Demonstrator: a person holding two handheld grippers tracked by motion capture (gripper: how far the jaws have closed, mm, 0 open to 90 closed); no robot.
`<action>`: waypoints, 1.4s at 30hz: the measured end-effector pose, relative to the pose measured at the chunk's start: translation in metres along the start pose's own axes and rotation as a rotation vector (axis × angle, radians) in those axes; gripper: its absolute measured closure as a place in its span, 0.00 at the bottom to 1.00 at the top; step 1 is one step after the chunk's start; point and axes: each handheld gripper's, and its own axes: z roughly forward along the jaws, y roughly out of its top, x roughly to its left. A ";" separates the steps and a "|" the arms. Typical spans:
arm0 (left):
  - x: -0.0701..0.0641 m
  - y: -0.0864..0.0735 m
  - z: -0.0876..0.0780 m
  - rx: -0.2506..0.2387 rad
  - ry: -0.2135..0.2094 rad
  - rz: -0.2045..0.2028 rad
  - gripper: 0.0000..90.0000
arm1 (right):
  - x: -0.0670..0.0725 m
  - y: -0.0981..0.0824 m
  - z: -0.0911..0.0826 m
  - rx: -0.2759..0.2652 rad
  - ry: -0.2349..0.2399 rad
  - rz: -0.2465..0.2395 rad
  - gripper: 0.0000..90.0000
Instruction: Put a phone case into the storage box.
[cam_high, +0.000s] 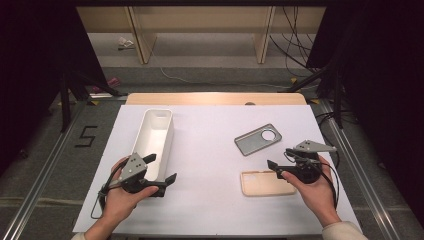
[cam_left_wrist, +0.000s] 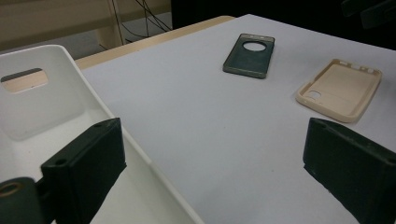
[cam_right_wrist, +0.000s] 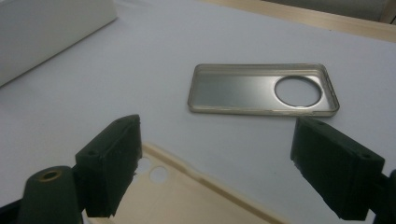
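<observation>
We see a white table (cam_high: 210, 200) edged in wood at its far side, wooden shelf legs (cam_high: 140, 40) behind it, and loose cables (cam_high: 295, 40) on the floor.

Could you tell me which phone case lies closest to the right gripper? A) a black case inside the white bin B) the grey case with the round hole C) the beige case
C: the beige case lies right under the right gripper; the grey case lies farther up the table.

Two phone cases lie on the table, a grey one (cam_high: 258, 139) and a beige one (cam_high: 266, 183); one white bin (cam_high: 153, 143); two grippers.
</observation>
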 end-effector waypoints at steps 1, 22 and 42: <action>0.000 0.000 0.000 0.000 -0.001 0.000 0.06 | 0.001 0.000 0.001 -0.001 0.001 -0.003 0.19; -0.001 0.000 0.002 0.002 -0.005 0.006 0.06 | 0.009 0.028 0.042 0.015 0.010 -0.135 0.60; 0.000 0.000 0.001 0.001 -0.006 0.006 0.06 | 0.011 0.062 0.135 0.235 0.011 -0.154 1.00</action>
